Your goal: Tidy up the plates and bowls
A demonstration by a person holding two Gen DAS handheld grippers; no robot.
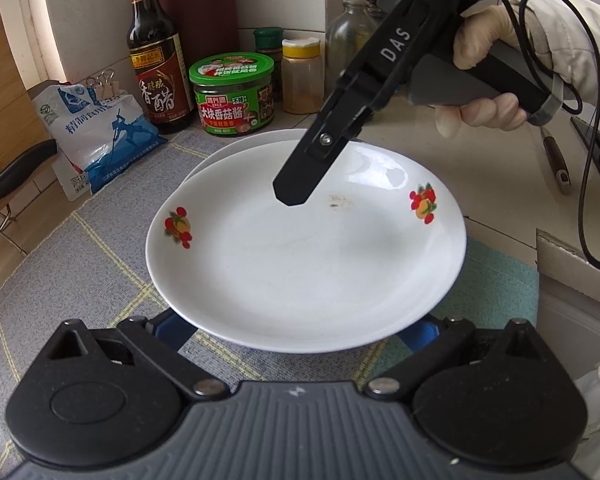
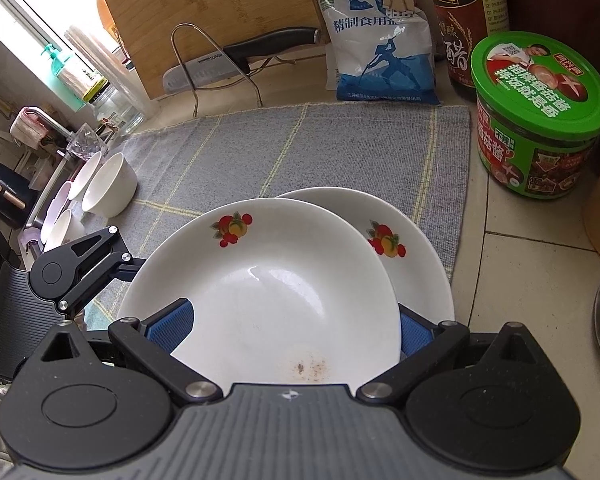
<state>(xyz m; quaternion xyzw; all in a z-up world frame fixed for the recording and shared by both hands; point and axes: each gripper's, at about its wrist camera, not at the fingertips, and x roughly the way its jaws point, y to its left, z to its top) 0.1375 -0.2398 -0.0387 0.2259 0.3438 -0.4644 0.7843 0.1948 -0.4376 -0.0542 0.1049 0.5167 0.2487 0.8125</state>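
Observation:
A white plate with fruit prints [image 1: 300, 248] lies on a second, similar plate [image 1: 236, 148], offset toward me, on the grey checked mat [image 1: 100, 264]. In the right wrist view the top plate [image 2: 260, 292] covers most of the lower plate [image 2: 412, 248]. My left gripper [image 1: 296, 332] is open with its blue pads under the top plate's near rim. My right gripper [image 2: 296, 328] is open, its blue pads [image 2: 172, 326] on either side of the top plate's rim; in the left wrist view its finger [image 1: 296, 184] hangs over the plate.
Two white bowls [image 2: 108, 188] stand at the mat's left edge by the sink. A green-lidded jar [image 1: 232, 92], a vinegar bottle [image 1: 156, 60], a salt bag [image 1: 100, 132] and spice jars line the back. A knife rack and cutting board [image 2: 208, 20] stand behind the mat.

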